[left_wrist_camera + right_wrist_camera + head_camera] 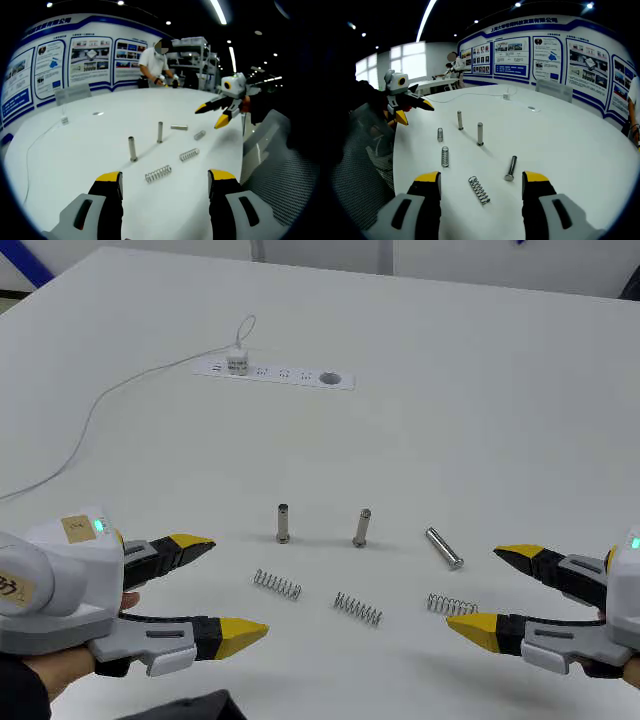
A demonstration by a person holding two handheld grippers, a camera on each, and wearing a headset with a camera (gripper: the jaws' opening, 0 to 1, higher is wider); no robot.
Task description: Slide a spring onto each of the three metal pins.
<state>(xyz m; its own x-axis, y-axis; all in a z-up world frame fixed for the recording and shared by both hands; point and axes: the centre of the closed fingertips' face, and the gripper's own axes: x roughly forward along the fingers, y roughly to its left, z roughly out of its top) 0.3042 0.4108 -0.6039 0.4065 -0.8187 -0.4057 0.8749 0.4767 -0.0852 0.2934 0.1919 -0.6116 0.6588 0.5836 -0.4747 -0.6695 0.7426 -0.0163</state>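
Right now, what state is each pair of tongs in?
Left tongs: open, holding nothing.
Right tongs: open, holding nothing.

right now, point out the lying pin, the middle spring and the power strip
lying pin [443,547], head view, middle of its shaft
middle spring [358,608], head view, centre coils
power strip [285,373], head view, bare top face

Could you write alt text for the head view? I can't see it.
On a white table, two pins stand upright and a third pin lies flat, with three springs lying loose in a row in front of them. An open left hand-held gripper and an open right hand-held gripper flank them. A power strip lies farther back.
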